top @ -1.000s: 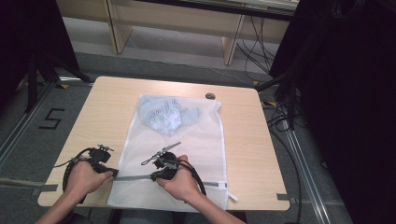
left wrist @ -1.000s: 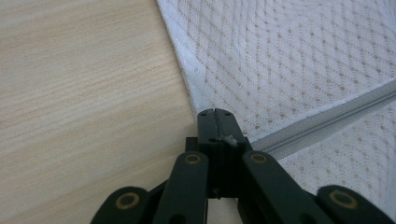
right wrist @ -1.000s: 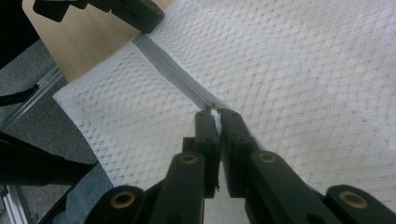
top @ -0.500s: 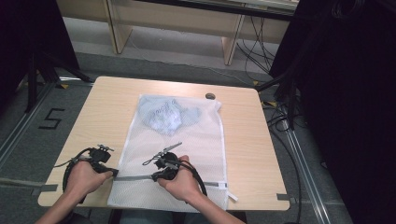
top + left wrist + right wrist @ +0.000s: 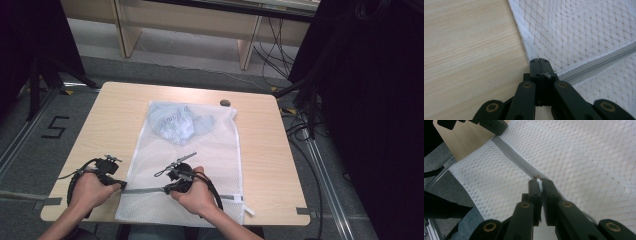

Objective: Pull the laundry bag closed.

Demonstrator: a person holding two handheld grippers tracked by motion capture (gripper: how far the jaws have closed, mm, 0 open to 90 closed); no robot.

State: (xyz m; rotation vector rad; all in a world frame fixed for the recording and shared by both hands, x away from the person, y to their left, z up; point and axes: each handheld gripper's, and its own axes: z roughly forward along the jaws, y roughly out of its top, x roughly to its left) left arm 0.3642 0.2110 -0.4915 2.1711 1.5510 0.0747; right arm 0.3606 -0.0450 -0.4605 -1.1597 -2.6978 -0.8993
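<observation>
While the mesh laundry bag (image 5: 185, 165) lies flat on the bench (image 5: 105, 120), we see its zipper (image 5: 145, 190) running between both hands: the left hand-held gripper (image 5: 539, 61) pinches the zipper's end, the right hand-held gripper (image 5: 538, 181) clamps, apparently, the slider midway.

I am working in what looks like a lab or recording room: a bare wooden desk (image 5: 125, 115) on grey carpet, taped floor marks including a number five (image 5: 55, 127), loose black cables (image 5: 300, 125), dark curtains (image 5: 370, 100), and plain wooden furniture (image 5: 190, 25) behind.
</observation>
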